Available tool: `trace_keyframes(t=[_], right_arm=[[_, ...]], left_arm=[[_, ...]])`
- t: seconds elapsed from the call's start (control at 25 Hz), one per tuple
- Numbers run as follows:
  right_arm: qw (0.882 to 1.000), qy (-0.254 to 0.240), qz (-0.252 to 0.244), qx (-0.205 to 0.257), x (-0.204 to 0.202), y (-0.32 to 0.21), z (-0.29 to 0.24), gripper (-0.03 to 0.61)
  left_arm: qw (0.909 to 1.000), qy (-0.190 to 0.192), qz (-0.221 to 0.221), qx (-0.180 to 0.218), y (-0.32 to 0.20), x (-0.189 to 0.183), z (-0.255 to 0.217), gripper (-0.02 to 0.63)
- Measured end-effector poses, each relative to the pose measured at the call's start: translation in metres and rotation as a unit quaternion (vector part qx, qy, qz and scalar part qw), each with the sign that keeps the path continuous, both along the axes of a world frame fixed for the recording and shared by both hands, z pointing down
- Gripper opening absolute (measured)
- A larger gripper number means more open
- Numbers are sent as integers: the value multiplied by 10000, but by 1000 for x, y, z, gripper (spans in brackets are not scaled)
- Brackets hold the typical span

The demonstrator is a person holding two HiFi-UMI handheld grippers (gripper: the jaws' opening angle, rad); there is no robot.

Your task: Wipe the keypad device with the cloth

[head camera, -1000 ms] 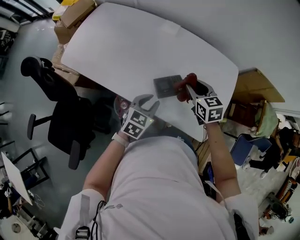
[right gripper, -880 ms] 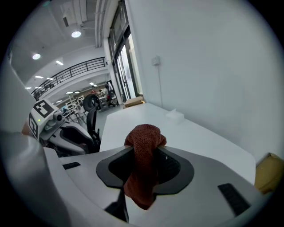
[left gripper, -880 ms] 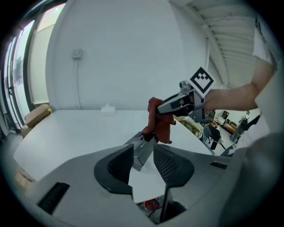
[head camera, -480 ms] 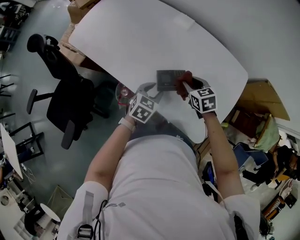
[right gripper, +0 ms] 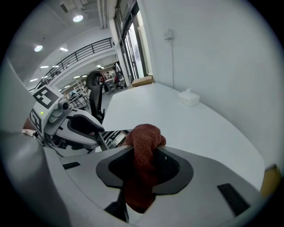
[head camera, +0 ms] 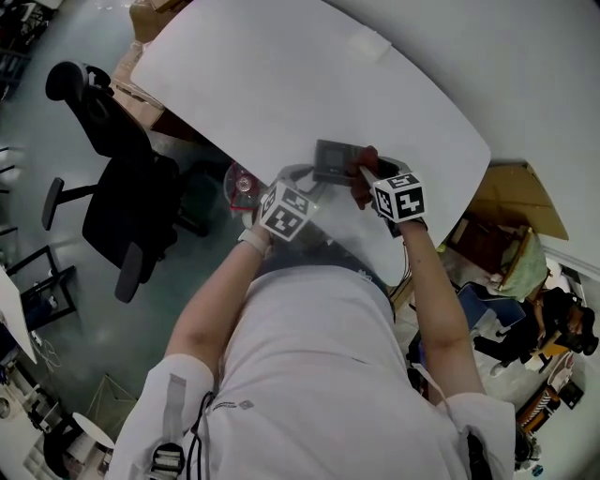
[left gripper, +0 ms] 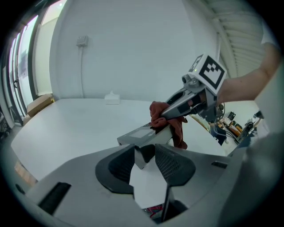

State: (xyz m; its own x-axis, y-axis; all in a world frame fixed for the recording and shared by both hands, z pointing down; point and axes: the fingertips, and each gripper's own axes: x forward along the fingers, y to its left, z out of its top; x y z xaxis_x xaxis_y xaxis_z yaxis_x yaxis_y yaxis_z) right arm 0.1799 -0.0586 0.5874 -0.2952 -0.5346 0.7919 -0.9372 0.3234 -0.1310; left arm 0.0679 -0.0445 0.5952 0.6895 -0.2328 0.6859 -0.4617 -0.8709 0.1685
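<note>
The grey keypad device [head camera: 333, 155] lies near the front edge of the white table [head camera: 281, 75]. In the left gripper view its near corner [left gripper: 141, 141] sits between the jaws of my left gripper [left gripper: 144, 153], and the pads do not visibly press on it. That left gripper [head camera: 305, 180] reaches the device from the front left. My right gripper [head camera: 367, 176] is shut on a dark red cloth [right gripper: 143, 142]. The bunched cloth [left gripper: 165, 116] rests against the device's right end. The keys are mostly hidden by the cloth and the jaws.
A small white box [right gripper: 188, 98] stands far back on the table by the wall. A black office chair [head camera: 112, 178] is on the floor to the left. Cardboard boxes [head camera: 155, 14] sit past the table's far left end, and more cardboard [head camera: 511, 192] lies at the right.
My left gripper has moved forward from the table's edge to the device's near corner, with its jaws wider than before. The right gripper with the cloth has stayed at the device's right end.
</note>
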Motion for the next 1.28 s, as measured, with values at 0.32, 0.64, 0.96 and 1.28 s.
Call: trace_keyframes(t=[0.32,0.64,0.96,1.28], right_arm=[[9995,307,-57,-73,-4,-2,2,123],[9972,556,-478,-151,-23,-1,0,123],[9955,251,-787,-463,-41,0,-3,123],[9912,-316,-1104,-662,-78,-8,-9,123]], left_arm=[[9996,270,-14,-104,1,1,0,146],[9994,335,19,-128,-3,0,0,146],[9991,380,3,-163,-6,0,1,144],[9986,468,12,-235,-6,1,0,141]])
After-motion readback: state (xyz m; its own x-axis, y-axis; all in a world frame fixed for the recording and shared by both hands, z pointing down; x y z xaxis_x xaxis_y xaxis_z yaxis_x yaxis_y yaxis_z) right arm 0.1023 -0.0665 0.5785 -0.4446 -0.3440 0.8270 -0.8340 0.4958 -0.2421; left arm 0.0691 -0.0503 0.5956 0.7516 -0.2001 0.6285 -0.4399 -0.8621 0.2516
